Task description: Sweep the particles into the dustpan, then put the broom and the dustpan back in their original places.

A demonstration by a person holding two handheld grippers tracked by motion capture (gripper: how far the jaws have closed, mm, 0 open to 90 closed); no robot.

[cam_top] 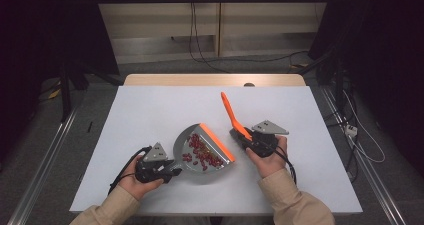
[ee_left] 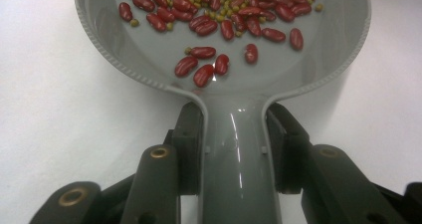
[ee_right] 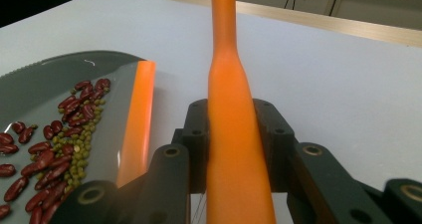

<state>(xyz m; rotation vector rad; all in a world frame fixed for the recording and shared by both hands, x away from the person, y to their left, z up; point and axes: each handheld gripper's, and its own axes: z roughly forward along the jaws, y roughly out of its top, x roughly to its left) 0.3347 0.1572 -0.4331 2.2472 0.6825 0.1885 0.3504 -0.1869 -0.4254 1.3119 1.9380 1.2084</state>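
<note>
A grey dustpan (cam_top: 184,141) with an orange front lip (cam_top: 218,143) lies near the middle of the white table (cam_top: 150,110). It holds several red kidney beans (cam_top: 202,156) and small green beans (ee_right: 74,152). My left gripper (cam_top: 172,171) is shut on the pan's grey handle (ee_left: 238,154), its pads pressing on both sides. The beans (ee_left: 199,69) lie just beyond that handle in the pan's bowl (ee_left: 124,67). My right gripper (cam_top: 241,134) is shut on an orange brush handle (cam_top: 230,111), which points away and up, right beside the pan's lip (ee_right: 137,114).
A wooden strip (cam_top: 215,79) edges the far side of the table. Cables (cam_top: 200,45) run across the floor behind it and at the right. Bare white tabletop (cam_top: 310,115) spreads to both sides and beyond the pan.
</note>
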